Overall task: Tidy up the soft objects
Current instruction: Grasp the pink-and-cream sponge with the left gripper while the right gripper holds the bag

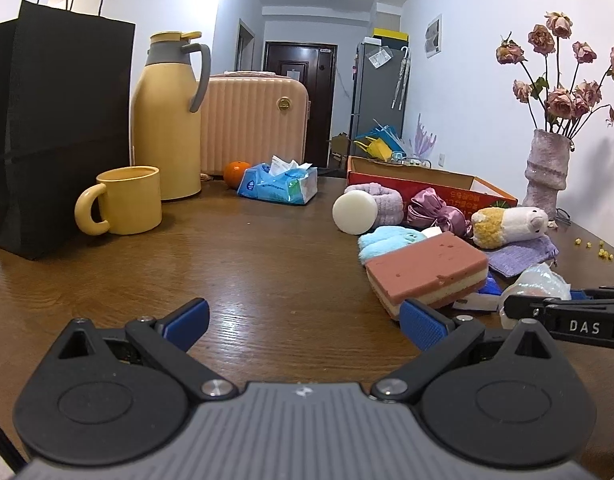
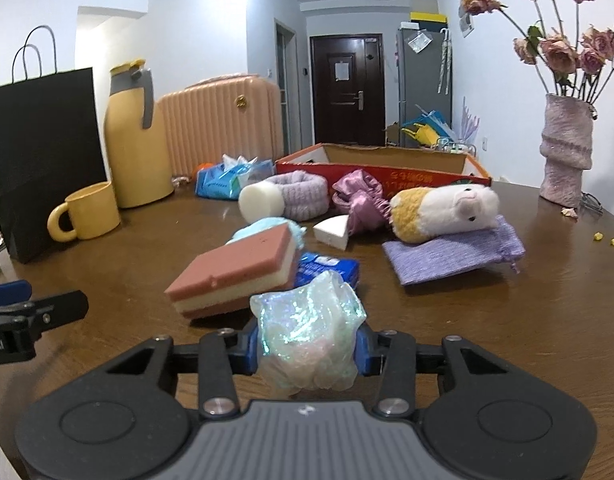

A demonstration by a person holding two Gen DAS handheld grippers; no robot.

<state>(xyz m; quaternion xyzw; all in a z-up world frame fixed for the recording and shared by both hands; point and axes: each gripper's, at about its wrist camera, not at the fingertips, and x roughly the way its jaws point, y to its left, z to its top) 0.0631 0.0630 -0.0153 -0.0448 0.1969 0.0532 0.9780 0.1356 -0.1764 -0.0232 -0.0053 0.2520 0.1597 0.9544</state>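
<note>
My right gripper (image 2: 307,350) is shut on an iridescent plastic-wrapped soft bundle (image 2: 307,332), just above the table; the bundle also shows in the left wrist view (image 1: 541,284). My left gripper (image 1: 305,322) is open and empty, low over the table, its right finger touching or just beside a pink-and-cream layered sponge (image 1: 427,272) (image 2: 235,272). Beyond lie a blue fluffy item (image 1: 387,240), a white foam cylinder (image 2: 261,200), a lilac knitted ring (image 2: 303,194), a satin scrunchie (image 2: 359,200), a plush animal (image 2: 443,210) on a purple pouch (image 2: 451,256), and a red cardboard box (image 2: 387,164).
A black paper bag (image 1: 59,132), yellow mug (image 1: 127,206), yellow thermos (image 1: 167,120), tissue pack (image 1: 279,184) and orange (image 1: 235,172) stand at the left and back. A vase of dried roses (image 2: 567,148) stands at the right. A blue packet (image 2: 327,270) lies by the sponge.
</note>
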